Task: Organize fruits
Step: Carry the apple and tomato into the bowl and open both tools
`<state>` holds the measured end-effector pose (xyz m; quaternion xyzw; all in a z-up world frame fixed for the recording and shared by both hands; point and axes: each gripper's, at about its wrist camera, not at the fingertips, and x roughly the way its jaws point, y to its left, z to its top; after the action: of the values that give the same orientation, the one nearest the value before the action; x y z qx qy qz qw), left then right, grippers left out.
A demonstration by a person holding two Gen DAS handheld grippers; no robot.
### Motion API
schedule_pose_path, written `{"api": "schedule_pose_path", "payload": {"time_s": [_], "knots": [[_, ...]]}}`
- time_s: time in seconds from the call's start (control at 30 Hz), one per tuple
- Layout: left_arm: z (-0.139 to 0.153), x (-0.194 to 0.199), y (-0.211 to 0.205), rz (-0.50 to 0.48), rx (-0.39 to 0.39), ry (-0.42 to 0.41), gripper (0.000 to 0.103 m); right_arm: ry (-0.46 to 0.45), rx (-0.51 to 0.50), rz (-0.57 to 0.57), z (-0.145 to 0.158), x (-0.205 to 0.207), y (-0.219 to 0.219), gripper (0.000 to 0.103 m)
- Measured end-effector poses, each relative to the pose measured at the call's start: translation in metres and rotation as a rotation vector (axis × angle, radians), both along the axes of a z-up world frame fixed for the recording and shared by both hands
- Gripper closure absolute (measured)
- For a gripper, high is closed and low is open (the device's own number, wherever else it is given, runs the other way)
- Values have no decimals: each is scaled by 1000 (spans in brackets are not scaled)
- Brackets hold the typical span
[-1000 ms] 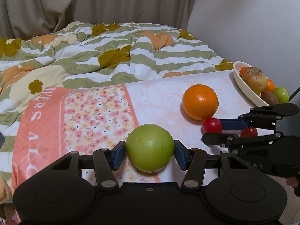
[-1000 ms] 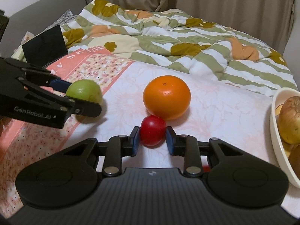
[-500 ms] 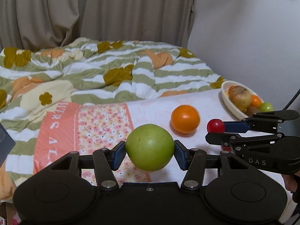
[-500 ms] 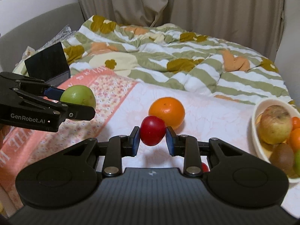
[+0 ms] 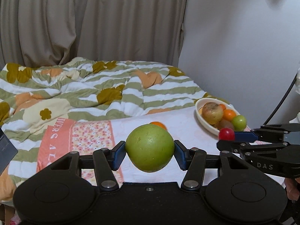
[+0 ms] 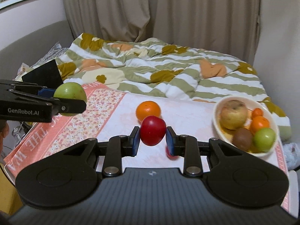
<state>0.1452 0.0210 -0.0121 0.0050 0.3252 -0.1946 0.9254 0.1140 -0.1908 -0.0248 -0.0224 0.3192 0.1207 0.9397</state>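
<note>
My left gripper (image 5: 149, 153) is shut on a green apple (image 5: 149, 148), held in the air above the bed; the same apple (image 6: 70, 92) shows at the left of the right wrist view. My right gripper (image 6: 152, 136) is shut on a small red fruit (image 6: 153, 130), also lifted, and seen at the right of the left wrist view as a red fruit (image 5: 226, 134). An orange (image 6: 148, 110) lies on the pink cloth below. A second small red fruit (image 6: 169, 152) peeks out behind my right finger. A white bowl (image 6: 217, 129) at the right holds several fruits.
A rumpled striped and flowered quilt (image 6: 159, 71) covers the far bed. A dark flat device (image 6: 42, 74) lies at the left. Curtains (image 5: 93, 24) and a wall (image 5: 243, 46) close the back. A cable (image 5: 281, 101) hangs at the right.
Both grippers have risen and tilted up with their fruits, so the bed, orange and bowl look smaller and farther. The grips are unchanged.
</note>
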Motion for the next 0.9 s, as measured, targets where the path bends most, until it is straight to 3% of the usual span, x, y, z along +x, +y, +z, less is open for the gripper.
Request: {"api": "schedule_pose_path", "payload": {"time_s": [0.4, 0.9], "knots": [[23, -26, -78, 70, -18, -31, 44, -15, 24, 1, 25, -30, -97, 58], [14, 2, -203, 103, -32, -25, 44, -11, -1, 41, 21, 20, -219, 58]]}}
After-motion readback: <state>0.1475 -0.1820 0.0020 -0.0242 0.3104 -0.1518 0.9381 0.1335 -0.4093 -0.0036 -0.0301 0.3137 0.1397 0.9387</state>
